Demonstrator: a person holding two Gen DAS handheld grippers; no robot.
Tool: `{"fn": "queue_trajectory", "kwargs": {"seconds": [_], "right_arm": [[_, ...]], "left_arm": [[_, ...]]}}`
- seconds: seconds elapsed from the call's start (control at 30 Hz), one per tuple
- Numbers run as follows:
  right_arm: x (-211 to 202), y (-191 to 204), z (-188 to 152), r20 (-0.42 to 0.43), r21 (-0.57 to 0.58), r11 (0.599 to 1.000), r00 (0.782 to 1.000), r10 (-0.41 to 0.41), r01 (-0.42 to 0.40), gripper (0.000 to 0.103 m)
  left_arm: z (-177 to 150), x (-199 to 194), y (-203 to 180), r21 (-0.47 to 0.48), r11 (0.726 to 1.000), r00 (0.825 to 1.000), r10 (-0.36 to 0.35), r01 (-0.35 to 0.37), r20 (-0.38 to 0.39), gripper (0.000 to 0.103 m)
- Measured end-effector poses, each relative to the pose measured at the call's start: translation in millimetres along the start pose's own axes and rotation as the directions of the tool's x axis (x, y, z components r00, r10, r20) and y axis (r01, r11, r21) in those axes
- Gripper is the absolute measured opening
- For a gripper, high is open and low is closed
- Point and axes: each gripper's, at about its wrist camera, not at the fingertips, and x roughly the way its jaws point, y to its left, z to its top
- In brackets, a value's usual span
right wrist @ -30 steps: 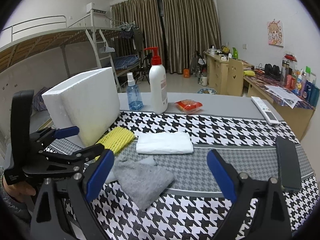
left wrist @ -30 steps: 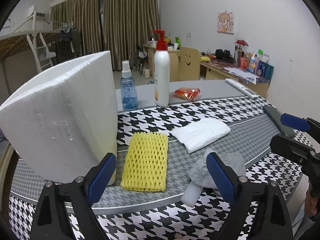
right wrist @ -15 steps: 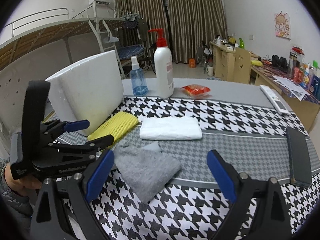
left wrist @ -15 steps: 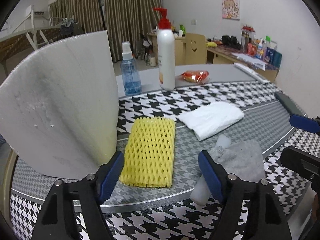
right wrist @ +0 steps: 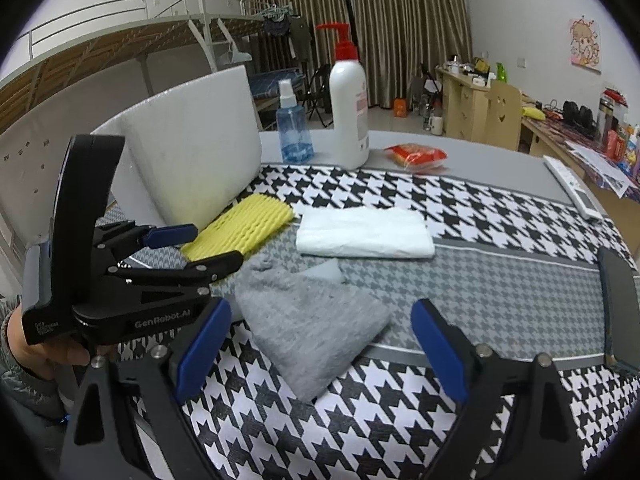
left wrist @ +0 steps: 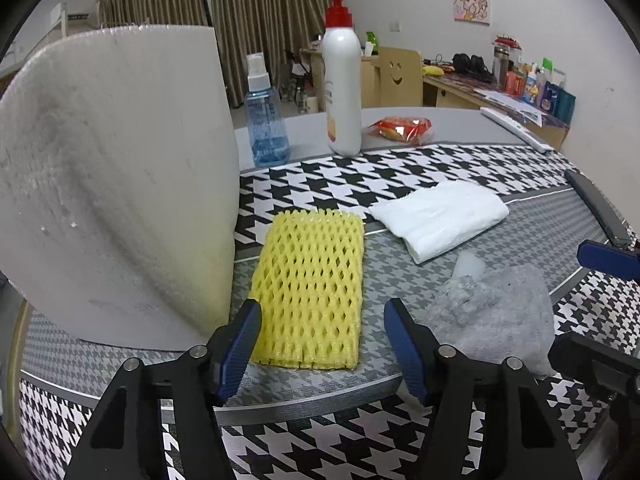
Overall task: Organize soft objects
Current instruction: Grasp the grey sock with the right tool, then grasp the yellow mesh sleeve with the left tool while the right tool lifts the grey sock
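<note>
Left wrist view: my left tongs [left wrist: 322, 344] hang low over the near end of the yellow foam net [left wrist: 310, 292], which lies flat on the surface [left wrist: 304, 436] just beside a big white foam block [left wrist: 116, 184]. The jaws have just been closing from wide to about the net's width; the net's near end sits between the pads, but I see no pad pressing it, so they are open and hold nothing. Since a second ago the camera has dropped closer and the net fills more of the view. I read that as the approach for a pick, not yet a grasp.

My right tongs [right wrist: 320, 348] stand wide and empty over the grey cloth [right wrist: 312, 332], which half covers a pale foam piece [right wrist: 326, 270]. A folded white cloth [right wrist: 364, 232] lies behind it. Farther back stand a spray bottle [left wrist: 266, 120] and a pump bottle [left wrist: 342, 80], with a red packet [left wrist: 402, 128] near them. None of the soft things has been gathered yet.
</note>
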Motion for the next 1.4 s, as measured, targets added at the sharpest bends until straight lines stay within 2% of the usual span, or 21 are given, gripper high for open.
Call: {"fn": "queue_trajectory", "kwargs": {"seconds": [0.07, 0.17, 0.27, 0.4, 0.53, 0.67, 0.77, 0.83, 0.93, 1.1, 1.4], "right_arm": [[3.8, -0.2, -1.6, -0.015, 0.002, 1.0, 1.0, 0.003, -0.003, 0.092], [10.4, 0.1, -4.0, -0.044, 0.001, 1.0, 0.999, 0.016, -0.016, 0.083], [16.7, -2.0, -6.2, -0.069, 0.015, 1.0, 0.997, 0.022, -0.021, 0.079], [20.4, -0.8, -7.5, -0.088, 0.018, 1.0, 0.996, 0.021, -0.02, 0.077], [21.8, -0.6, -8.0, -0.103, 0.016, 1.0, 0.995, 0.015, -0.014, 0.072], [28.7, -2.9, -9.2, -0.139, 0.02, 1.0, 0.99, 0.012, -0.009, 0.063], [28.6, -0.2, -9.8, -0.145, 0.008, 1.0, 0.989, 0.006, -0.005, 0.051], [27.9, 1.4, -10.0, -0.151, 0.007, 1.0, 0.988, 0.014, -0.013, 0.032], [26.9, 3.3, -10.1, -0.155, 0.004, 1.0, 0.988, 0.019, -0.019, 0.022], [16.6, 3.6, -6.5, -0.134, 0.011, 1.0, 0.991, 0.015, -0.013, 0.016], [-3.5, 8.9, 5.0, -0.07, 0.009, 1.0, 0.997, 0.014, -0.014, 0.014]], "left_arm": [[0.2, 1.1, 0.5, -0.003, 1.0, 1.0, -0.013, 0.013, -0.006, 0.061], [0.2, 5.0, 1.6, -0.008, 0.999, 0.999, -0.033, 0.032, -0.029, 0.058], [0.5, 6.4, 1.7, -0.008, 1.0, 0.999, -0.027, 0.027, -0.035, 0.053], [0.2, 8.1, 2.9, -0.008, 1.0, 0.999, -0.013, 0.013, -0.042, 0.041], [0.0, 7.5, 6.1, -0.017, 1.0, 0.999, -0.015, 0.014, -0.04, 0.037], [-0.3, 6.3, 8.9, -0.028, 1.0, 0.999, -0.012, 0.011, -0.03, 0.027], [-0.3, 4.6, 9.2, -0.031, 0.999, 1.0, -0.016, 0.016, -0.021, 0.02], [0.0, 3.5, 9.9, -0.035, 0.999, 1.0, -0.02, 0.02, -0.013, 0.016], [0.4, 2.1, 10.7, -0.038, 0.999, 0.999, -0.032, 0.032, -0.004, 0.012], [1.1, -7.8, 10.4, -0.042, 0.995, 0.996, -0.084, 0.085, 0.024, 0.011], [2.6, -28.0, 8.5, -0.019, 0.994, 0.992, -0.105, 0.106, 0.073, 0.011]]}}
